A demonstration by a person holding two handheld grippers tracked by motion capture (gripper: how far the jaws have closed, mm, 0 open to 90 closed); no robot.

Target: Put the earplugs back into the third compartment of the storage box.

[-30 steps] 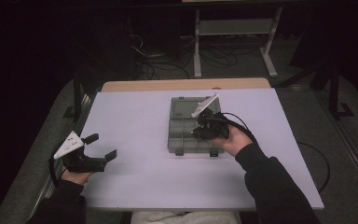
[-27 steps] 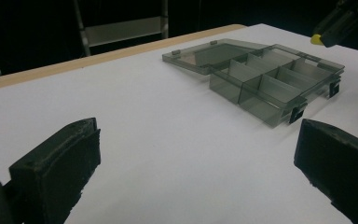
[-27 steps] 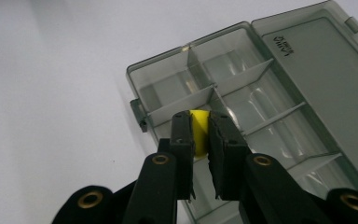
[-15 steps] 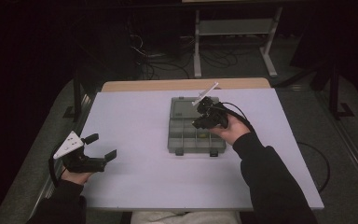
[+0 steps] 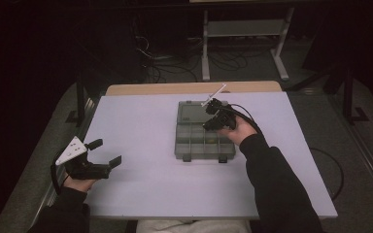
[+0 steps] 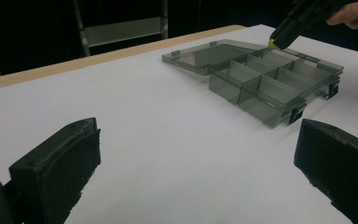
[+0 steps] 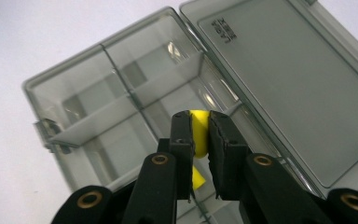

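Toward the far edge of the tabletop [image 5: 141, 194], right of its middle, sits the smoky clear compartment box [image 5: 205, 141], its lid [image 5: 193, 112] swung flat open toward the far edge so every cell lies free from above. My right gripper [image 5: 212, 122] hangs over the far row of cells with its jaws clamped on a small yellow piece [image 7: 198, 133]. I hold it tips-down and pinched at its middle so that, I judge, it can drop straight into one cell without brushing a divider. My left gripper [image 5: 108, 151] rests near the tabletop's left edge, well apart from the box, jaws spread wide with nothing between them, which keeps it out of the working hand's way.

The right gripper view looks straight down past my closed jaws: it shows the yellow piece squeezed between the pads, the dividers below, and faint lettering moulded into the lid. Which exact cell lies under the piece I cannot tell. The left gripper view comes in low across the white surface and shows the yellow tip at a height just above the box's rim, not yet inside. The high view gives where both hands stand relative to the edges.
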